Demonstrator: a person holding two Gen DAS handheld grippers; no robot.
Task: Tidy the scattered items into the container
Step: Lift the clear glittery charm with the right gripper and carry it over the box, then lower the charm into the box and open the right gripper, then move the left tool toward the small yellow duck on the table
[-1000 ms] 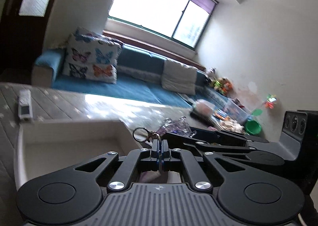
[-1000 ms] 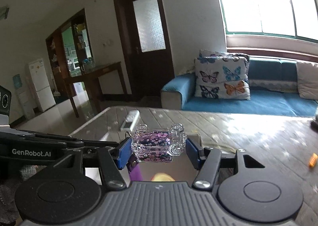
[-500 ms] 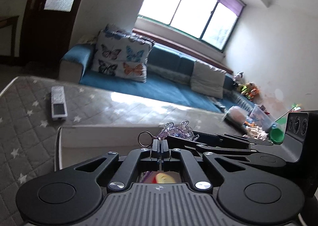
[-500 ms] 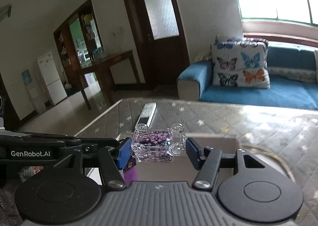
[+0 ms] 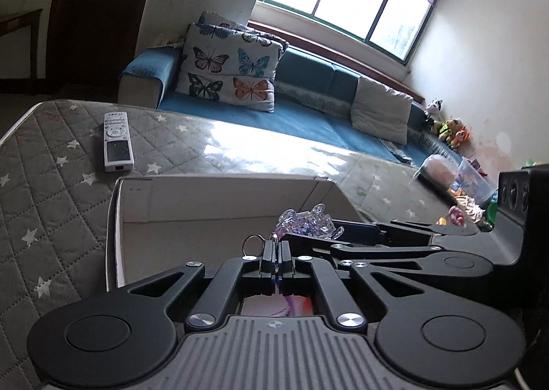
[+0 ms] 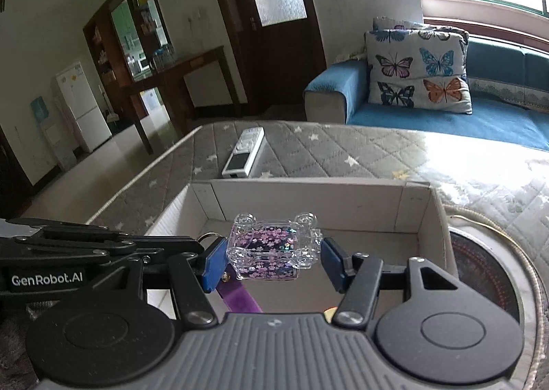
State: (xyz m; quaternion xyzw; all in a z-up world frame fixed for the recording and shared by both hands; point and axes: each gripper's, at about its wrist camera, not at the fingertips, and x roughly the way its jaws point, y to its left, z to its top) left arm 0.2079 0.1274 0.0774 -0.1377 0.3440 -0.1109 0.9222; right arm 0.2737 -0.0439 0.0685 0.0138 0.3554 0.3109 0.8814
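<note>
Both grippers are hovering over the open white box (image 6: 425, 215), our landmark, and we are looking down into it from its near side. We are holding the left gripper (image 5: 275, 252) pinched tight on a metal key ring (image 5: 252, 241), which is sticking up from between its closed fingers above the box's interior. We are holding the right gripper (image 6: 271, 261) with its blue pads (image 6: 213, 264) apart, and the clear charm (image 6: 272, 249) with pink blossoms is sitting between them; its left edge is touching the left pad, while a visible gap is separating it from the right pad. A purple strap (image 6: 236, 294) is hanging beneath the charm, over the box floor. Beyond the box's far wall, a white remote (image 6: 244, 151) is lying on the star-quilted table cover (image 6: 326, 153).
</note>
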